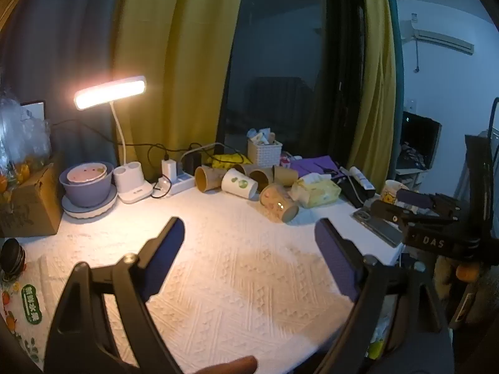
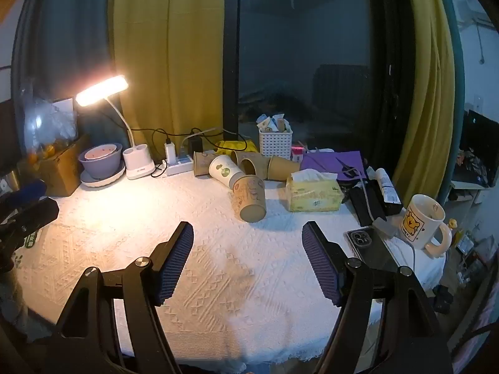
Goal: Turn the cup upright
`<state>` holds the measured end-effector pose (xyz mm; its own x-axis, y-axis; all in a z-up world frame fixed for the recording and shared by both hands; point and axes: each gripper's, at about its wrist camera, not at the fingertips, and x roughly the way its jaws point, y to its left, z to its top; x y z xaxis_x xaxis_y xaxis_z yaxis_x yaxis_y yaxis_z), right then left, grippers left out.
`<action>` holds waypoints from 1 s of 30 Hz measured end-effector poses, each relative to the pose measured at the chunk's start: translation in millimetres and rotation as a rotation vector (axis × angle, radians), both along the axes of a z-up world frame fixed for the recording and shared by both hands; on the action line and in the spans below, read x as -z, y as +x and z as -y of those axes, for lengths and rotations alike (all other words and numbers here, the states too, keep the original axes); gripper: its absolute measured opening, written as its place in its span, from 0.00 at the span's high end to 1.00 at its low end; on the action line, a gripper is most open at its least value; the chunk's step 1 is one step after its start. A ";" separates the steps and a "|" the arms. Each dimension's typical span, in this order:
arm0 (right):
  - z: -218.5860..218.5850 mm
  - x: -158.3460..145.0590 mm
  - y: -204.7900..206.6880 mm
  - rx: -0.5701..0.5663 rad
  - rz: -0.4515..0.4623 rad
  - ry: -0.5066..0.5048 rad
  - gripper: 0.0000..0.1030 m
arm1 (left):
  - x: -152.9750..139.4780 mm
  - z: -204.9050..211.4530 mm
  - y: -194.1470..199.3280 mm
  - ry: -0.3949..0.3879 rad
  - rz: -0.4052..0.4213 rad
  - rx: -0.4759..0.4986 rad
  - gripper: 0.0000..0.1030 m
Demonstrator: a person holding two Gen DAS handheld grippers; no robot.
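Centrally, just above mid-frame in the right wrist view: cup [image 2: 249,198], tipped on its side, long axis running up-frame and down-frame, flat base facing the camera, mouth pointing away toward the other cups. Brown paper, faint printed drawings on the wall, base a plain tan disc. In the left wrist view the same cup [image 1: 278,202] right of centre, axis slanting toward lower right, base at the lower right end. Touching a white cup with green print [image 2: 225,170] at its far end; more brown cups [image 2: 252,165] lying in a row behind. Tissue pack [image 2: 312,194] just beside, on the right.

Left gripper [image 1: 249,243] spread wide, nothing between the pads, low in frame above bare cloth. Right gripper [image 2: 248,246] likewise spread wide and empty, cup beyond its tips, apart from them.

Desk [image 2: 218,280] under a white textured cloth. Lit lamp [image 2: 103,89] at upper left, mug [image 2: 421,221] and phone [image 2: 363,238] at right, yellow curtains [image 2: 168,56] and dark window [image 2: 299,46] behind.
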<state>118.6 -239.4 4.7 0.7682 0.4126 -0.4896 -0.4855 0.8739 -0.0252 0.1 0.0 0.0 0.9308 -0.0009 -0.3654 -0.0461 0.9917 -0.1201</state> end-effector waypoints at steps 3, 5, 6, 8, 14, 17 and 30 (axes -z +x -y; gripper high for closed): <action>-0.6 -0.7 -0.2 0.000 -0.002 0.000 0.26 | 0.0 -0.3 -0.2 0.002 0.000 -0.003 0.16; -0.9 -1.2 -0.3 0.000 -0.002 -0.002 0.26 | -0.3 -1.3 -0.9 0.002 0.002 -0.008 0.16; -1.0 -1.5 -0.3 0.000 -0.002 -0.002 0.26 | -0.5 -2.1 -1.5 0.000 0.004 -0.010 0.16; -1.6 -1.9 -0.4 0.001 -0.001 -0.005 0.26 | 1.7 5.4 -0.5 0.007 0.000 -0.005 0.16; -1.3 -1.4 -0.4 0.000 -0.003 -0.004 0.26 | 3.2 13.4 -3.6 0.028 0.001 -0.005 0.16; -1.1 -1.2 -0.3 -0.001 -0.004 -0.003 0.26 | 1.3 11.1 -2.2 0.032 0.001 0.005 0.16; -1.3 -0.7 -0.8 -0.001 -0.005 -0.003 0.26 | -1.3 6.5 -4.4 0.023 0.010 0.001 0.16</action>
<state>117.8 -238.1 5.4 0.7655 0.4119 -0.4943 -0.4862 0.8735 -0.0252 -4.3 -6.5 1.3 0.9345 0.0061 -0.3559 -0.0439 0.9942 -0.0982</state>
